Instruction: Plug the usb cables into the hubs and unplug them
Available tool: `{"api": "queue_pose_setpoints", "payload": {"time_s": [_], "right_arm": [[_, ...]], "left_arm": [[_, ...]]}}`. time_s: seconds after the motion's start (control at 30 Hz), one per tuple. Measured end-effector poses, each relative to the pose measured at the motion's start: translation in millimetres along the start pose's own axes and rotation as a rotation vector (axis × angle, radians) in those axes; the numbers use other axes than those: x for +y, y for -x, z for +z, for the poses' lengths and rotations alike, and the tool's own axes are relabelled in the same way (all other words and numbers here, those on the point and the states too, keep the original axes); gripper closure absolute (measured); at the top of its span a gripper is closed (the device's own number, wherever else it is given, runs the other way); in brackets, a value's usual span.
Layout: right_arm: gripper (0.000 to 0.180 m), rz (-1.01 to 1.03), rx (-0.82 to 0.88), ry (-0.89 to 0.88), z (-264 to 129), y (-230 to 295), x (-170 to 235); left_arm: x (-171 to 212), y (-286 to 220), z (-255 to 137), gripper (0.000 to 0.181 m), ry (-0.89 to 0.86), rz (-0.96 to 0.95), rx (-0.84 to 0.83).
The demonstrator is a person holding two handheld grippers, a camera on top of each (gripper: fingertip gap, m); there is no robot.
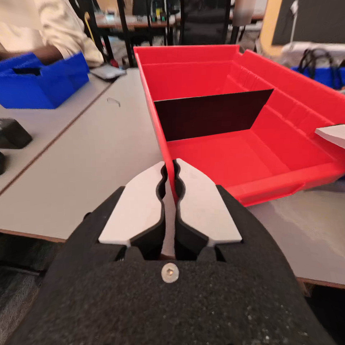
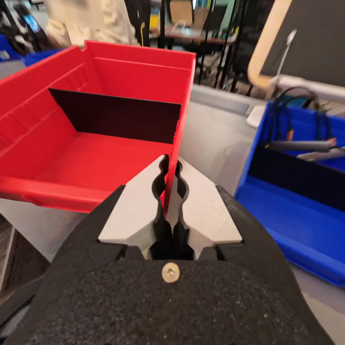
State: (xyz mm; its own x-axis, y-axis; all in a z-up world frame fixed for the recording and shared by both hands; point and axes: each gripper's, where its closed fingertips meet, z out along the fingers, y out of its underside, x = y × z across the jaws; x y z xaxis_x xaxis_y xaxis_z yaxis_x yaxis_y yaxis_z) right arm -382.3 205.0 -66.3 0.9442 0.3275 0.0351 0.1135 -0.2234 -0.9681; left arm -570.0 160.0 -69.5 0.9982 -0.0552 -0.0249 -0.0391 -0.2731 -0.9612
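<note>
An empty red bin [image 1: 233, 158] with a black divider [image 1: 211, 113] stands on the grey table. My left gripper [image 1: 170, 164] is shut on the bin's left wall near its front corner. My right gripper [image 2: 172, 160] is shut on the bin's [image 2: 93, 158] right wall; its divider [image 2: 121, 115] also shows there. A tip of the right gripper [image 1: 332, 134] shows at the left wrist view's right edge. A blue bin [image 2: 289, 214] to the right holds black cables [image 2: 278, 115] and grey hubs [image 2: 298, 145]. No cable or hub is in either gripper.
Another blue bin [image 1: 37, 87] stands at the far left with a person's hand and light sleeve [image 1: 56, 24] over it. A black object [image 1: 13, 136] sits at the left edge. The table's front edge [image 1: 37, 235] is close below my grippers. Black frames stand behind the table. One gripper's finger ends stand about 20 cm off the other's.
</note>
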Motion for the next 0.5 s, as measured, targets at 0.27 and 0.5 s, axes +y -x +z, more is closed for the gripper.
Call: {"api": "queue_pose_setpoints", "payload": {"time_s": [0.27, 0.5], "right_arm": [[0.176, -0.053, 0.241, -0.228, -100, -132, -93], [0.176, 0.113, 0.546, -0.259, -210, -318, -83]], "left_arm": [[-115, -129, -21, 0.176, -0.245, 0.076, 0.130], [-168, -338, -9, 0.176, -0.293, 0.166, 0.410]]}}
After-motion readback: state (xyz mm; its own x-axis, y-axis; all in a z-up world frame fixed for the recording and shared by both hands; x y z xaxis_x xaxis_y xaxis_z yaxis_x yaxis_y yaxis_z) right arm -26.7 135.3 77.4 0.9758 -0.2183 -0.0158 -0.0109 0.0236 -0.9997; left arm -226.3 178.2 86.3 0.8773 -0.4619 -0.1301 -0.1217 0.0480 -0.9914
